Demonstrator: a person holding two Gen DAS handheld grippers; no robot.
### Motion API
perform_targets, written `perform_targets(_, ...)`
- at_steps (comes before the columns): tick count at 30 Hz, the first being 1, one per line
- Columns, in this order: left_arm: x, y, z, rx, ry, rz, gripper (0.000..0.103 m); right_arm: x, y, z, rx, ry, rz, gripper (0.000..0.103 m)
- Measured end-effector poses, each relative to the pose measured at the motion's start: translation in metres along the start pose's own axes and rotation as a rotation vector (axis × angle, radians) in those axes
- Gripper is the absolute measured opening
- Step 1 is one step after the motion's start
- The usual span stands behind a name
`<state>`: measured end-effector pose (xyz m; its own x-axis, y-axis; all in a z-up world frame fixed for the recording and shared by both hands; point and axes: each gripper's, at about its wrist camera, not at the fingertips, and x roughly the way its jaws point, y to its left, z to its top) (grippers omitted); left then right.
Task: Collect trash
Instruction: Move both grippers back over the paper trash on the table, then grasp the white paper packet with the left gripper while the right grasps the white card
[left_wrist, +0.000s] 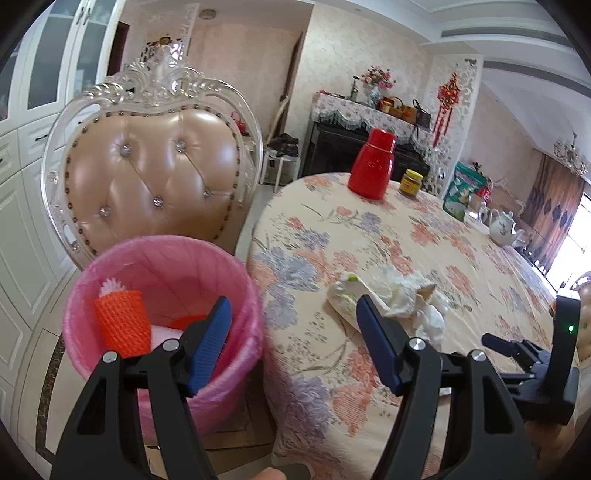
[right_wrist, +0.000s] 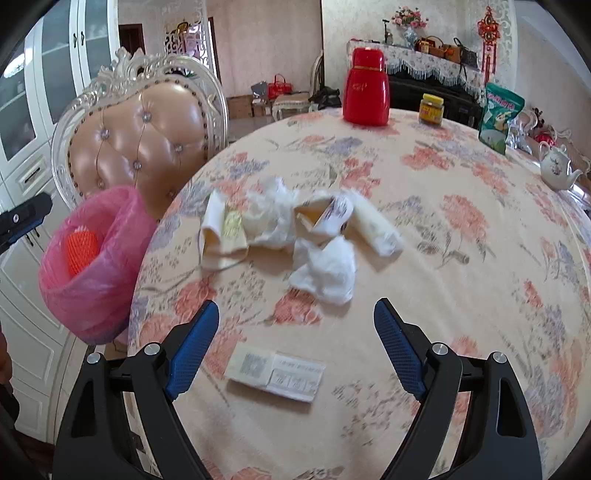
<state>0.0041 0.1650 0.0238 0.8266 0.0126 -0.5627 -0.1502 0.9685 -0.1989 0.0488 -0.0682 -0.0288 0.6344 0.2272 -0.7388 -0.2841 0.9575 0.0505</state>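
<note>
A heap of crumpled white tissues and wrappers (right_wrist: 295, 225) lies on the floral tablecloth (right_wrist: 424, 206); it also shows in the left wrist view (left_wrist: 391, 295). A flat paper slip with a QR code (right_wrist: 275, 376) lies nearer, between my right gripper's fingers. A pink-lined trash bin (left_wrist: 162, 317) stands beside the table's left edge, with an orange net (left_wrist: 123, 321) inside; it shows in the right wrist view (right_wrist: 92, 258) too. My left gripper (left_wrist: 291, 314) is open over the gap between bin and table. My right gripper (right_wrist: 295, 317) is open and empty just short of the heap.
A padded ornate chair (left_wrist: 151, 173) stands behind the bin. A red thermos (right_wrist: 365, 88), a yellow-lidded jar (right_wrist: 431, 109), a green bag (right_wrist: 500, 114) and a white teapot (right_wrist: 556, 168) stand along the table's far side. White cabinets (left_wrist: 22, 206) line the left wall.
</note>
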Motion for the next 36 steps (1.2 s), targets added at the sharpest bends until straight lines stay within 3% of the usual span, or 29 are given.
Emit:
perform_targets(14, 0.019, -0.015, -0.010, 0.013, 0.040, -0.042, 0.068, 0.032, 0.015, -0.025, -0.019, 0.115, -0.032, 0.080)
perform_targets(17, 0.023, -0.016, -0.010, 0.015, 0.045, -0.044, 0.068, 0.035, 0.013, -0.028, -0.016, 0.128, -0.027, 0.074)
perform_targets(20, 0.026, -0.020, -0.010, 0.018, 0.053, -0.046, 0.068, 0.035, 0.014, -0.028, -0.024, 0.128, -0.015, 0.068)
perform_targets(36, 0.077, -0.046, -0.012, 0.022, 0.134, -0.077, 0.068, 0.018, -0.015, -0.016, 0.015, 0.065, 0.000, 0.068)
